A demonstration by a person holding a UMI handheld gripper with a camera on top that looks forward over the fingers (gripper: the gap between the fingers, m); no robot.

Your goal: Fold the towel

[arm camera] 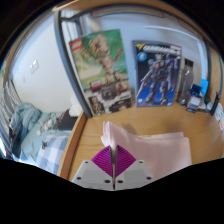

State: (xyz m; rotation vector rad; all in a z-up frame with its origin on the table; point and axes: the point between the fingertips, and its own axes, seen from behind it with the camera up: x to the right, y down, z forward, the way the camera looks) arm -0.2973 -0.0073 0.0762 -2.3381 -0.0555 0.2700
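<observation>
A pale pink-white towel (150, 152) lies on the wooden table (205, 135) just ahead of my fingers. One edge of it rises in a fold (112, 137) that runs down between the purple pads (103, 160). My gripper (113, 168) is shut on that towel edge and holds it lifted above the rest of the cloth. The towel's part under the fingers is hidden.
Two posters, one with a tree-like figure (101, 62) and one with a blue robot (159, 72), hang on the wall beyond the table. A bed with grey bedding (35, 130) lies to the left. Small items (198, 95) stand at the table's far right.
</observation>
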